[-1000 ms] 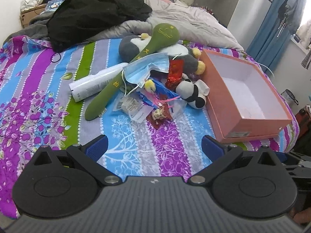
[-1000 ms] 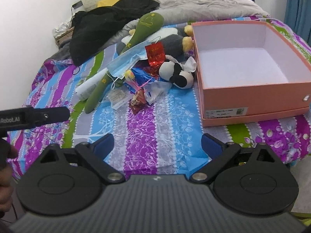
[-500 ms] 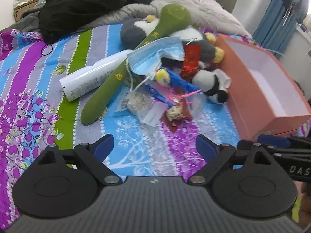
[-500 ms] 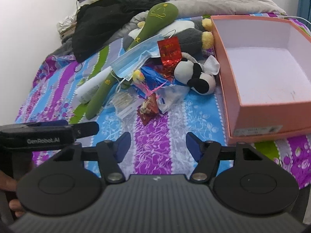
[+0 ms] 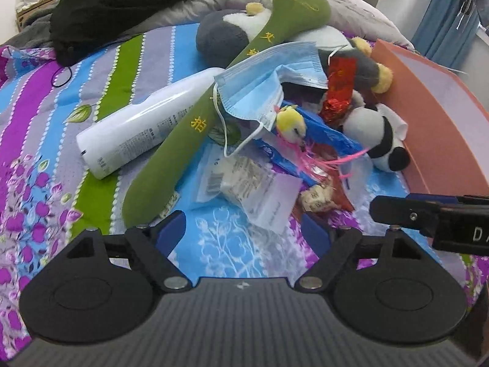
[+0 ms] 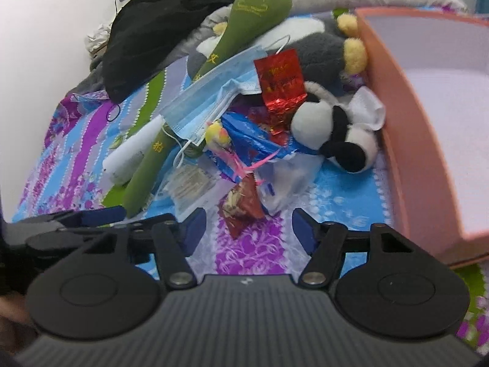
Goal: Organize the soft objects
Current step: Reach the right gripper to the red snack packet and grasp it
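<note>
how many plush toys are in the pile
3: a long green plush lying across the grey penguin, and a panda beside the orange box. Others may be hidden underneath.

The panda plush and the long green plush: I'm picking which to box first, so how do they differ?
The panda plush is short, rounded and black and white; the long green plush is a slim club shape with yellow embroidered characters. The panda plush lies right beside the orange box; the green plush lies farther off, across the white bottle, partly under a blue face mask. Both are soft toys on the bed.
</note>
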The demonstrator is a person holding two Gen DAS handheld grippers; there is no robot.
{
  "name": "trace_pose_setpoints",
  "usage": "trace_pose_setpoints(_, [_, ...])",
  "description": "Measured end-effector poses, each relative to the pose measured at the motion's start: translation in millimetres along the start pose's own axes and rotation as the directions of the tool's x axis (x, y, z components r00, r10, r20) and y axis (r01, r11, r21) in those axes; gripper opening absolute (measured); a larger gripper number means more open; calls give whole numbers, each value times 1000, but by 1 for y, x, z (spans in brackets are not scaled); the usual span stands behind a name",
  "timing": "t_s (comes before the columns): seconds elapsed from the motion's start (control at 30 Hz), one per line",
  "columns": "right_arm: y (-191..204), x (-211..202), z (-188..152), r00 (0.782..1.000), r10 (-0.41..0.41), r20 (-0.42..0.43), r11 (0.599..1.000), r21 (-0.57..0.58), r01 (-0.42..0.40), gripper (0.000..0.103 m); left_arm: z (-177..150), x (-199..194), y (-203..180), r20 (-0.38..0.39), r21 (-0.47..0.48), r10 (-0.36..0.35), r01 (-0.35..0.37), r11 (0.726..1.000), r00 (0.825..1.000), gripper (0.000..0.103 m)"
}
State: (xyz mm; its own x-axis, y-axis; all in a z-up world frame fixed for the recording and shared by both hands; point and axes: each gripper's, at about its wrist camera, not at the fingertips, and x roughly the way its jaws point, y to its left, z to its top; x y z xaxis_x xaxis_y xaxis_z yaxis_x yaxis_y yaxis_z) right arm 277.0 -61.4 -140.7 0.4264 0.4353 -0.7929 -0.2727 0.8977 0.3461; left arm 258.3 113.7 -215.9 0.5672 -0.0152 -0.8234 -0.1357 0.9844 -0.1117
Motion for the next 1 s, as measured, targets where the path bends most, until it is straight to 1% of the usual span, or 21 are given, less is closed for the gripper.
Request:
trace_pose_setpoints(0.03, [-2, 5, 2, 1000, 2, -9, 1000, 13, -2, 65, 2, 3, 1, 2, 1, -1, 1, 1000, 1000, 84])
trace_pose_setpoints(0.1, [-6, 14, 5, 1000, 20, -19, 999, 43, -20, 62, 6, 9, 5, 1, -2, -11, 11, 1000, 1000, 81])
trace_pose_setpoints(0.27, [-15, 36, 8, 997, 54, -63, 994, 101, -48, 57, 15, 21, 8, 12, 27, -15, 15, 1000, 1000, 79])
trace_pose_setpoints(0.33, [-18, 45, 8, 994, 76, -84, 990, 129, -64, 57, 17, 28, 8, 8, 40, -12, 12, 999, 1000, 78])
trace_pose_setpoints(0.4, [-23, 53, 8, 989, 111, -98, 981, 173, -93, 56, 19, 37, 7, -7, 46, -11, 11, 999, 1000, 72])
trace_pose_setpoints(0.47, [-26, 59, 7, 985, 138, -104, 972, 207, -114, 56, 20, 44, 7, -18, 50, -18, 19, 999, 1000, 69])
trace_pose_setpoints(0.53, [-30, 65, 7, 981, 156, -116, 962, 242, -125, 54, 20, 50, 6, -22, 54, -17, 19, 998, 1000, 67])
trace_pose_setpoints(0.63, [-32, 72, 5, 976, 171, -132, 956, 264, -131, 41, 20, 58, 6, -32, 48, -7, 8, 999, 999, 53])
trace_pose_setpoints(0.67, [-32, 72, 5, 976, 173, -135, 954, 268, -133, 35, 19, 58, 6, -34, 43, -10, 12, 999, 999, 49])
trace_pose_setpoints(0.73, [-32, 71, 5, 975, 182, -130, 953, 268, -142, 32, 19, 57, 6, -26, 35, -13, 14, 999, 1000, 41])
trace_pose_setpoints(0.8, [-31, 66, 4, 977, 176, -122, 957, 252, -141, 31, 19, 54, 4, -19, 32, 0, 1, 999, 1000, 30])
trace_pose_setpoints(0.83, [-31, 64, 3, 978, 171, -120, 960, 243, -138, 30, 18, 52, 4, -17, 26, 4, -4, 1000, 1000, 28])
trace_pose_setpoints(0.9, [-31, 59, 2, 979, 168, -114, 963, 233, -138, 24, 16, 47, 4, -13, 10, 2, -2, 1000, 1000, 21])
trace_pose_setpoints(1.0, [-30, 50, 0, 981, 162, -105, 966, 222, -136, 24, 12, 39, 4, -10, -5, 7, -7, 1000, 1000, 17])
